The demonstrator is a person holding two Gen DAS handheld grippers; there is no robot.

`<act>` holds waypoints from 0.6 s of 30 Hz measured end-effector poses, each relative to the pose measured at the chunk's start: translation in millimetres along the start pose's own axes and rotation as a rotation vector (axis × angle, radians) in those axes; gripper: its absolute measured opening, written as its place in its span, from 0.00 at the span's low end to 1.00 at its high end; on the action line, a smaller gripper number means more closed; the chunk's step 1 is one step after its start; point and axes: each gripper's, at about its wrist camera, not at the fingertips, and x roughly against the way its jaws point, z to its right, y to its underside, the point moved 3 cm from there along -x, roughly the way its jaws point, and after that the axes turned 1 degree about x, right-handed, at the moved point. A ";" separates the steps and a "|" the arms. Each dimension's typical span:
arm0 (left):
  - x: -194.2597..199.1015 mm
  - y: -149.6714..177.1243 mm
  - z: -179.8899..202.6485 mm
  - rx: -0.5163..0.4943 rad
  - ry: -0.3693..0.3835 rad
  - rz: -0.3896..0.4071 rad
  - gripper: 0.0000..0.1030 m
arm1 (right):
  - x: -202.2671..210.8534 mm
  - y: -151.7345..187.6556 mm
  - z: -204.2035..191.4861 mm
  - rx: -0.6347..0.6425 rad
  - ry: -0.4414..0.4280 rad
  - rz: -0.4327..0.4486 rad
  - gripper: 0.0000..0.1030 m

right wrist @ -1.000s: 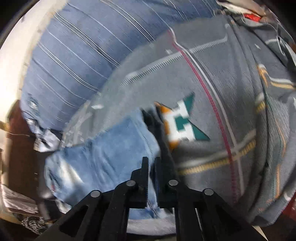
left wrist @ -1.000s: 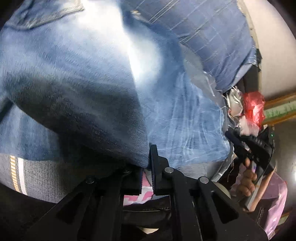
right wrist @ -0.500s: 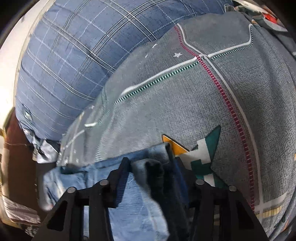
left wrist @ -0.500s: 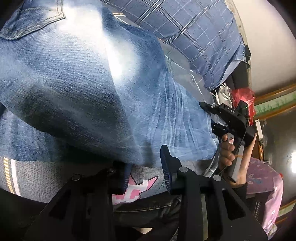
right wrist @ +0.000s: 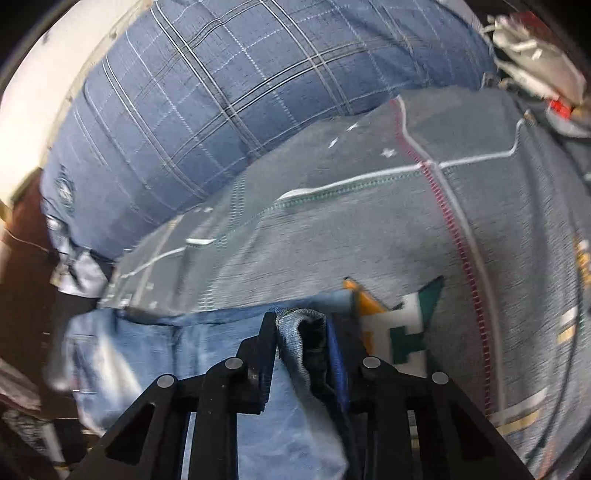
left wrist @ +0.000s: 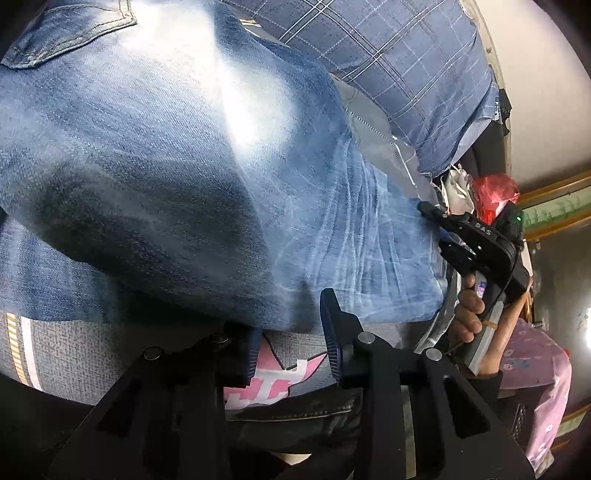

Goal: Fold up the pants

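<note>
We see one grey patterned bedspread [right wrist: 369,229] with one blue plaid pillow [right wrist: 229,96] at its far edge. On the bedspread lies one pair of blue jeans [left wrist: 177,177], folded over; from the left wrist view their long axis runs from the back pocket [left wrist: 70,33] at upper left to the lower right. Our left gripper [left wrist: 290,332] stands spread wide at the near denim edge, holding nothing. Our right gripper [right wrist: 303,332] stands partly parted, a bunched denim fold between its fingers; whether it grips we cannot tell.
</note>
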 end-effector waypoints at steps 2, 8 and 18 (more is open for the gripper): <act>-0.7 0.2 0.0 0.003 -0.001 -0.002 0.27 | -14.7 2.2 2.4 -0.016 -0.007 -0.061 0.25; -2.1 1.6 -1.0 0.004 -0.010 -0.005 0.27 | -13.5 0.0 8.2 -0.057 0.004 -0.050 0.27; -2.1 1.2 -1.2 0.005 -0.015 -0.008 0.27 | -27.2 -1.5 6.2 -0.025 0.121 -0.074 0.45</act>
